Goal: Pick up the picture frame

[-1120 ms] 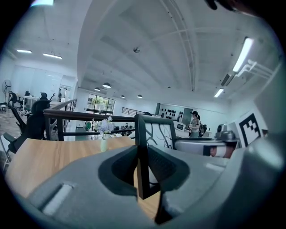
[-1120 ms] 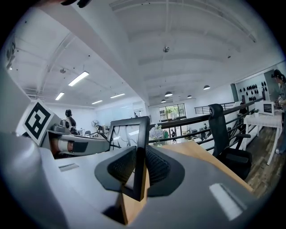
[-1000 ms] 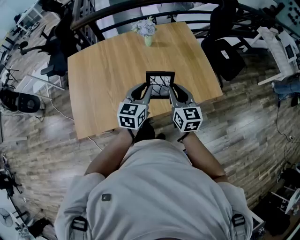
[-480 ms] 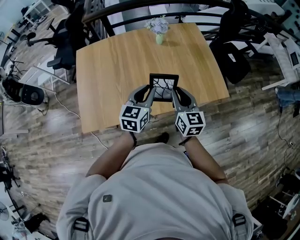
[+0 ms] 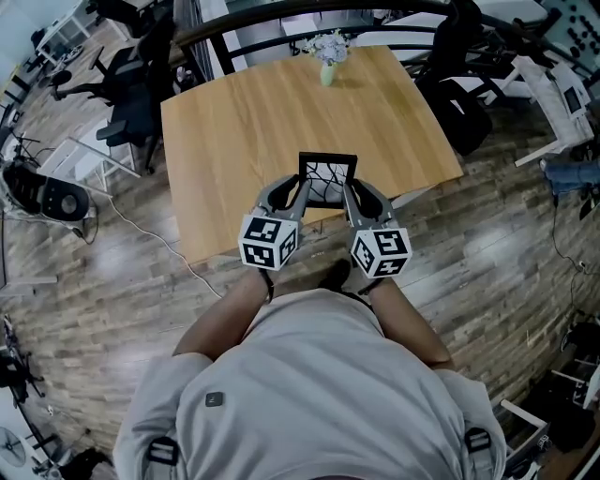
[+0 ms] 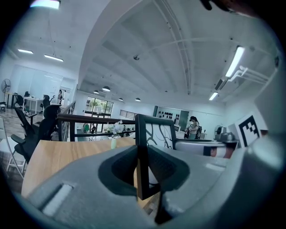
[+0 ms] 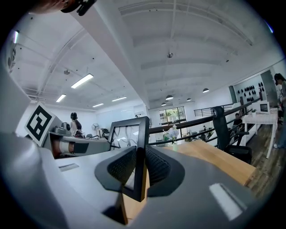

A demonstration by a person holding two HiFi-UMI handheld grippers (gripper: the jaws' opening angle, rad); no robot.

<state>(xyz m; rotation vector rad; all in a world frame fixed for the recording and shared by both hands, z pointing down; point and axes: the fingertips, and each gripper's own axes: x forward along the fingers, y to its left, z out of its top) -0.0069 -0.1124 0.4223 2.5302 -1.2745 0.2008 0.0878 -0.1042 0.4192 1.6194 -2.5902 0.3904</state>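
Observation:
A black picture frame (image 5: 327, 178) with a branch-pattern picture is held upright in the air over the near edge of the wooden table (image 5: 253, 122). My left gripper (image 5: 302, 191) is shut on the frame's left side bar (image 6: 142, 156). My right gripper (image 5: 350, 192) is shut on its right side bar (image 7: 140, 152). In each gripper view the dark pads press on the bar from both sides. The frame's lower edge is clear of the tabletop.
A small green vase with pale flowers (image 5: 326, 52) stands at the table's far edge. Office chairs (image 5: 131, 103) stand left of the table, another chair (image 5: 464, 84) at its right. A dark railing (image 5: 309, 17) runs behind. A cable lies on the plank floor (image 5: 112, 281).
Both grippers and the frame between them have drawn back towards the table's near edge. The table and vase now lie farther off in the head view.

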